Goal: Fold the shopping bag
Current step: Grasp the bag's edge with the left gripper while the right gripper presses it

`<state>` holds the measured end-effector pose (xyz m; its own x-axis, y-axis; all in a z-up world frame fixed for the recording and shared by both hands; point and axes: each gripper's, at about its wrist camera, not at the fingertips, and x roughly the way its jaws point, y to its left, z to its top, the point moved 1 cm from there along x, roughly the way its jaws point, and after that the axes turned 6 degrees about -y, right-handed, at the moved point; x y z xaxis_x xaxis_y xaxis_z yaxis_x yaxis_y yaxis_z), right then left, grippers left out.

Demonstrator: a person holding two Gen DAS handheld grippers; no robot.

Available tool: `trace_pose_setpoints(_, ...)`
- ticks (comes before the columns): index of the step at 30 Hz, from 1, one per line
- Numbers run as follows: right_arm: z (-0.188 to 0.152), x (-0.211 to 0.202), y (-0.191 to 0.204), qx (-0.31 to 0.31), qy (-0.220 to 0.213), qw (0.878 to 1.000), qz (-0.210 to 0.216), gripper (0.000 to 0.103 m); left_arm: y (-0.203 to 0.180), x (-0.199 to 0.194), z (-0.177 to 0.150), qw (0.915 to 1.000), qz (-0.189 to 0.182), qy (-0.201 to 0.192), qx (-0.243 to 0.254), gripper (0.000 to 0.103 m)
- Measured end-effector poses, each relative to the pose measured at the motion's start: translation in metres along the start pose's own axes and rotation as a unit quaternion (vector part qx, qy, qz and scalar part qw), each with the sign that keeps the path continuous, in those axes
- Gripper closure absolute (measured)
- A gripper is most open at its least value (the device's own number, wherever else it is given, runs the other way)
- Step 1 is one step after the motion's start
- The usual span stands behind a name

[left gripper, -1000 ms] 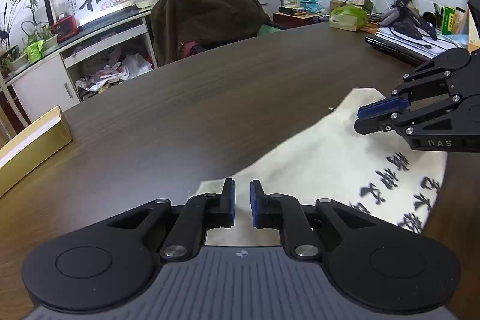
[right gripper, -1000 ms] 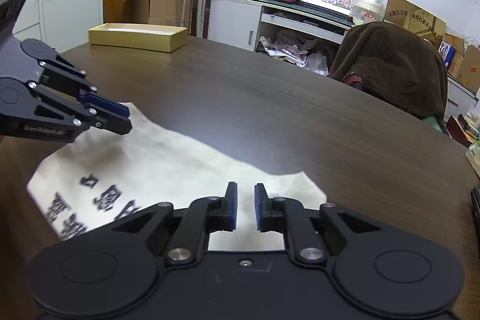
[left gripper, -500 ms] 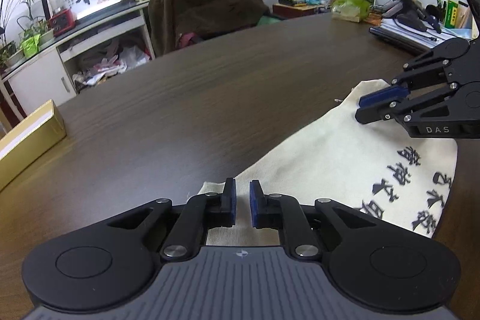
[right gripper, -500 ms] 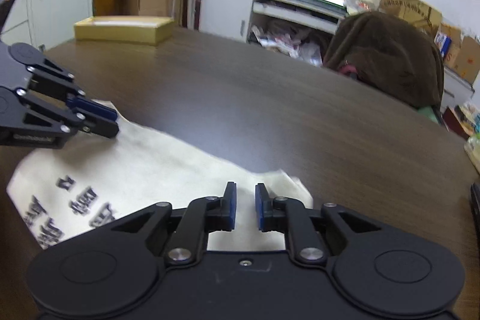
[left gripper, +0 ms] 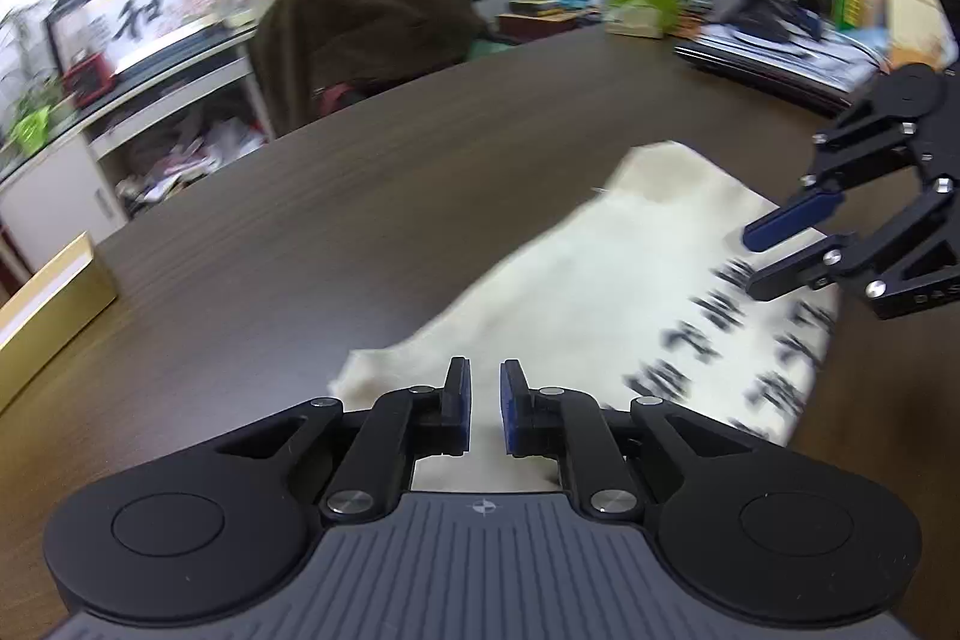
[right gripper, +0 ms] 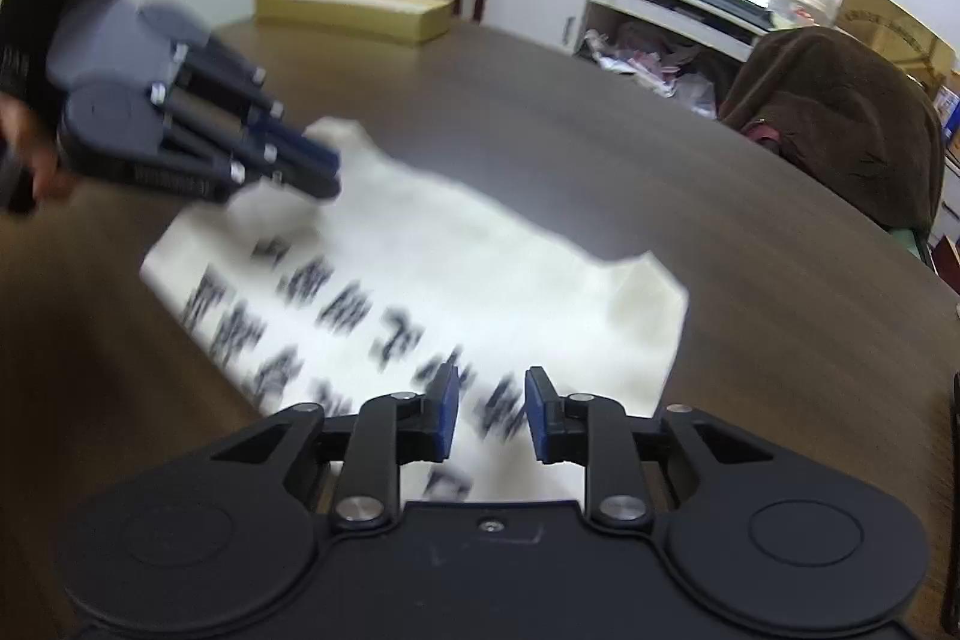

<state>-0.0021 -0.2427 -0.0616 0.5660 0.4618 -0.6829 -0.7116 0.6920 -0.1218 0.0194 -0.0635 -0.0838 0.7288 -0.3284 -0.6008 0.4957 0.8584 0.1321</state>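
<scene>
Dark woodgrain table [left gripper: 372, 196], limp cream bag [left gripper: 600, 292]

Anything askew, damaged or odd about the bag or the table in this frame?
Nothing damaged or spilled. The cream cloth shopping bag with black printed characters lies flat on the dark brown wooden table, its far edge uneven, not a straight fold line. The print is blurred and cannot be read.

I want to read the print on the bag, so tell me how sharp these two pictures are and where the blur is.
Left wrist view: own left gripper sharp; shopping bag, its print and the right gripper motion-smeared. Right wrist view: own gripper sharp; bag lettering streaked and unreadable, the left gripper badly blurred. Both views bend at the edges from the fisheye.
</scene>
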Motion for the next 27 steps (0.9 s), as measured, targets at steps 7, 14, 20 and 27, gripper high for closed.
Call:
trace_pose_setpoints(7,-0.010,-0.014,0.004,0.004,0.007,1.000,0.002,0.078,-0.040,-0.025,-0.014,0.9940,-0.083,0.007,0.072,0.091)
trace_pose_setpoints(14,-0.015,-0.029,0.022,-0.054,0.024,0.998,0.031,0.076,-0.076,-0.027,-0.028,0.9821,-0.101,0.016,0.158,0.087)
trace_pose_setpoints(20,-0.018,-0.025,0.042,-0.105,0.032,0.993,0.044,0.075,-0.081,-0.023,-0.025,0.9738,-0.098,0.018,0.204,0.085)
trace_pose_setpoints(27,-0.010,-0.020,0.051,-0.131,0.028,0.989,0.057,0.075,-0.080,-0.014,-0.023,0.9686,-0.111,0.025,0.221,0.089)
